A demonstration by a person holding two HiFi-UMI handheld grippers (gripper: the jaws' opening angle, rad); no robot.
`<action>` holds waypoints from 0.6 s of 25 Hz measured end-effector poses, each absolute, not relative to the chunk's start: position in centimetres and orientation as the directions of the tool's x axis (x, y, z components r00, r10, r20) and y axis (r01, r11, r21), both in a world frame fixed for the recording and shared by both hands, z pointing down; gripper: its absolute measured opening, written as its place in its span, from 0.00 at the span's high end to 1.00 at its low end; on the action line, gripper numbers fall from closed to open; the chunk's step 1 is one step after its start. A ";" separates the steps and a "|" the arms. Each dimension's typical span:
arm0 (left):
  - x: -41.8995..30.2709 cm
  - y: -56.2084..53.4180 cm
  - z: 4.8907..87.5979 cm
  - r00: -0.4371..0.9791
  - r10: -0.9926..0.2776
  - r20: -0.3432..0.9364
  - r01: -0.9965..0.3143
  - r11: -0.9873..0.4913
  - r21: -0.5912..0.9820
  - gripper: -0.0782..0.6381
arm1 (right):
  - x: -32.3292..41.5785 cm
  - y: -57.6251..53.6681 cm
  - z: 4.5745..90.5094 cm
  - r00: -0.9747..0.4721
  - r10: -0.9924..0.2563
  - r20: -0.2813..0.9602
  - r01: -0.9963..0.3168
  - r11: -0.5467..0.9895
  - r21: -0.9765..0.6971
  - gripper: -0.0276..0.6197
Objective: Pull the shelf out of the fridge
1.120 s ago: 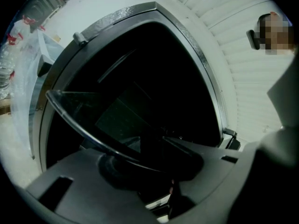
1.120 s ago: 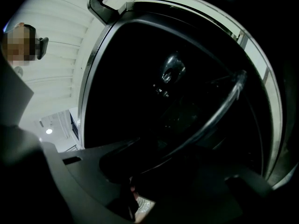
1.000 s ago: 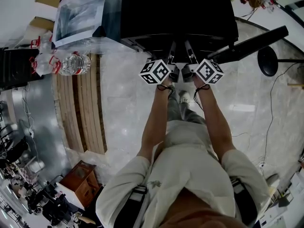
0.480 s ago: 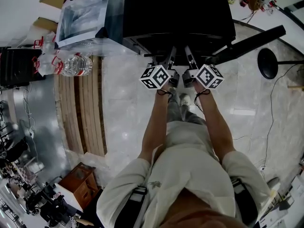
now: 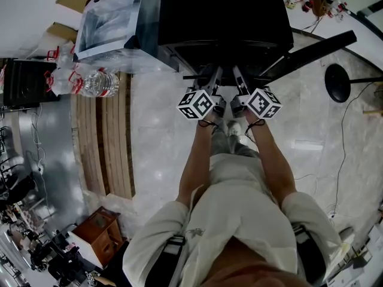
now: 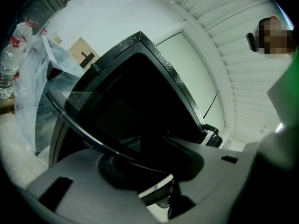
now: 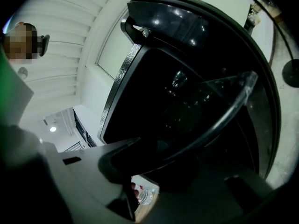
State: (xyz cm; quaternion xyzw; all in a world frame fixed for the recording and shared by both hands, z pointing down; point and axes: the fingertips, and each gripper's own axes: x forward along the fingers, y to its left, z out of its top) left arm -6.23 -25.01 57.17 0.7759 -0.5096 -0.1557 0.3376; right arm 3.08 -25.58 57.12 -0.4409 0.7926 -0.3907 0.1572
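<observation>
A black fridge (image 5: 221,11) stands open ahead of me, its door (image 5: 311,49) swung out to the right. From the dark opening juts a glass shelf with a dark rim (image 5: 227,76). My left gripper (image 5: 210,79) is shut on the left part of that front rim, and my right gripper (image 5: 239,79) is shut on it just to the right. In the left gripper view the shelf rim (image 6: 93,139) curves across into the left gripper (image 6: 154,158). The right gripper view has the shelf's glass (image 7: 219,106) running down into the right gripper (image 7: 161,161). The fridge's inside is too dark to read.
A clear plastic-wrapped box (image 5: 114,20) leans beside the fridge at the left, with packed water bottles (image 5: 90,82) below it. A wooden pallet (image 5: 102,142) lies on the floor at the left. A black stool (image 5: 338,76) and cables are at the right.
Both grippers have drawn back from the fridge toward my body, side by side. The shelf's front rim has come out of the opening with them.
</observation>
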 end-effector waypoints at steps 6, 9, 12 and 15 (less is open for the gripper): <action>-6.1 -23.4 57.0 0.434 -0.895 0.102 -0.687 -0.256 0.680 0.67 | 3.2 -24.0 57.0 -0.567 -0.818 0.096 -0.573 0.308 -0.760 0.79; -6.0 -22.5 56.8 0.433 -0.896 0.102 -0.687 -0.255 0.681 0.67 | 3.3 -23.1 56.8 -0.570 -0.816 0.098 -0.570 0.307 -0.762 0.79; -6.0 -21.8 56.7 0.432 -0.896 0.101 -0.687 -0.255 0.681 0.67 | 3.3 -22.4 56.8 -0.574 -0.812 0.101 -0.568 0.307 -0.764 0.79; -5.9 -21.1 56.8 0.432 -0.896 0.099 -0.687 -0.256 0.680 0.67 | 3.3 -21.7 56.8 -0.578 -0.810 0.101 -0.563 0.306 -0.768 0.79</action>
